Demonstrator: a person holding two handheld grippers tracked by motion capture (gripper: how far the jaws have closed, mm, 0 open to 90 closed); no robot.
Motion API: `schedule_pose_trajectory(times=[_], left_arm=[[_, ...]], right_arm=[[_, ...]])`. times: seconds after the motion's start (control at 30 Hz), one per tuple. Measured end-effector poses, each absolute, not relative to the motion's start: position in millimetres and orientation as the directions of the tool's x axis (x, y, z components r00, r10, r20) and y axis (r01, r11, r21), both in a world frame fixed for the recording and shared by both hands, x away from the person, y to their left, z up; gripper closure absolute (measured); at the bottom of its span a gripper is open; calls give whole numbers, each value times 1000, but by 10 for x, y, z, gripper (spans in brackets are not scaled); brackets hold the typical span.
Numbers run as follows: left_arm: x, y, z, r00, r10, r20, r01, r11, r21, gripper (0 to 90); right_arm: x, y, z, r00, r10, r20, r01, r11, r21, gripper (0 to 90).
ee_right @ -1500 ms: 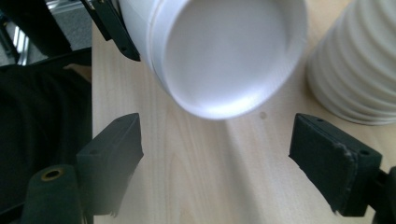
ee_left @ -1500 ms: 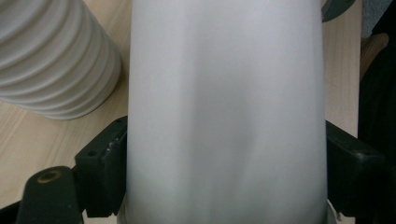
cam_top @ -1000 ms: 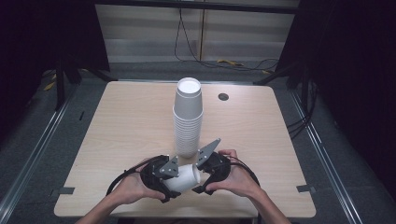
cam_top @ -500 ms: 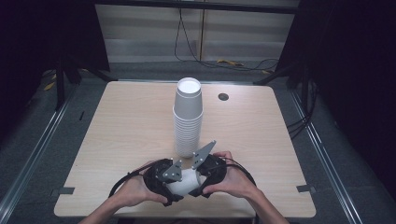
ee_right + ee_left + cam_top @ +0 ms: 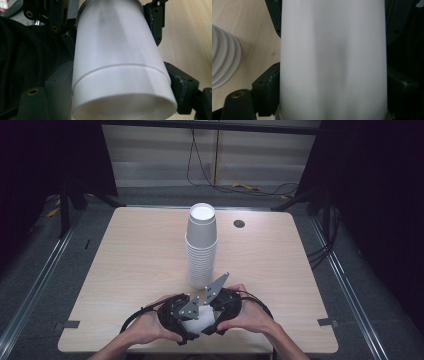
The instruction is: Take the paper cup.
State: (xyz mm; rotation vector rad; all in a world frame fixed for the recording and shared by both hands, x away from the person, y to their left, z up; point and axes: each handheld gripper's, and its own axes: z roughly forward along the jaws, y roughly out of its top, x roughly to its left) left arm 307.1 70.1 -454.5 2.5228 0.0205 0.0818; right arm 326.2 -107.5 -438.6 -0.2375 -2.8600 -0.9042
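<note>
Between both grippers' jaws, nested white cups point(image 5: 117, 60) clamped.

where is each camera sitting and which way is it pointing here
High view: above the person's side, facing forward and down on the table; both hands, left gripper, right gripper.
Left gripper view: on the left gripper, looking along a held white cup; black jaws beside it.
Right gripper view: on the right gripper, looking along nested cups; jaws flank them.
Shared: the cup stack.

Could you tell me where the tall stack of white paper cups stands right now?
In the high view the stack of cups stands upright at the table's middle, just beyond the two grippers, with a small dark round hole to its right.
</note>
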Motion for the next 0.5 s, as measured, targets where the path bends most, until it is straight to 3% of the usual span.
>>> schedule_pose_trajectory(times=[0.5], left_arm=[[3083,737,-4547,999,16,32,-7,-796,605,159]], right_arm=[[3264,-1093,-4402,-974,106,198,202,798,568,218]])
